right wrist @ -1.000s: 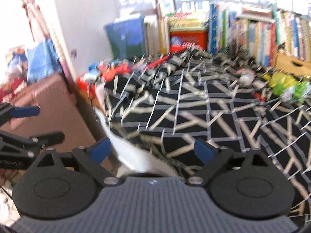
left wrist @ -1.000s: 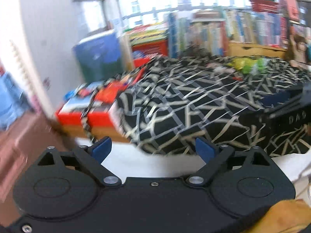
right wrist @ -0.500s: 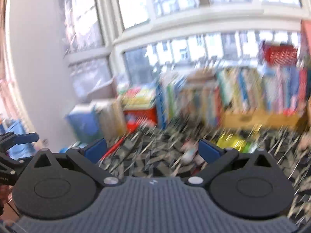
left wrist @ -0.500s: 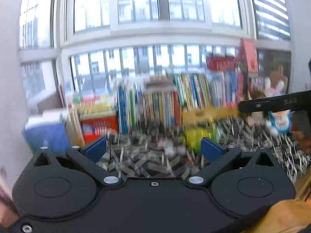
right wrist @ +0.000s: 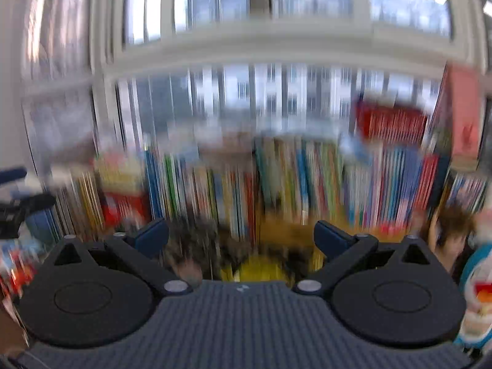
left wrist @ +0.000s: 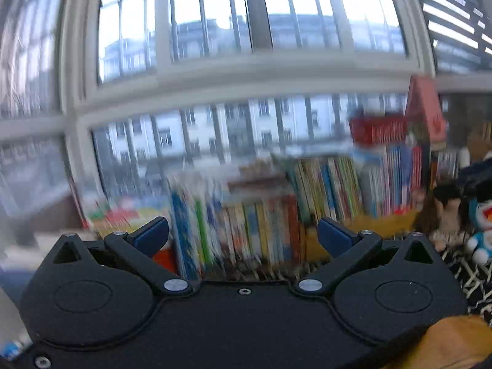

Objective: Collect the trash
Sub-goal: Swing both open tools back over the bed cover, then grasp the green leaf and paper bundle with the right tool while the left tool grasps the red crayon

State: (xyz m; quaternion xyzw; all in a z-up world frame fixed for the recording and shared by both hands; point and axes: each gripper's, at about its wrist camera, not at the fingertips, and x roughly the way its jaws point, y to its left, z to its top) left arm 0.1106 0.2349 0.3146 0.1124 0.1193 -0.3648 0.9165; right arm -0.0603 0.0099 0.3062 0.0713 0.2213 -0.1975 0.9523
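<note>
Blurred books (left wrist: 276, 209) fill the far side; left gripper (left wrist: 243, 236) and right gripper (right wrist: 241, 237) gape wide, both empty. Likely searching: yellow trash (right wrist: 261, 269) lies near, just beyond the right gripper, needing a downward reach

A tall window (left wrist: 246, 61) filled the far wall ahead of me, pale frames and thin bars crossing it, with daylight coming through. Outside stood a white building (left wrist: 215, 132). Below the sill ran a row of upright books (left wrist: 270, 212), blurred, with a red box (left wrist: 379, 129) on top at the right. Slatted blinds (left wrist: 455, 18) hung at the far right. A blue and white toy (left wrist: 481, 224) sat near the right edge on a black, pale-lined cloth (left wrist: 470, 276).
</note>
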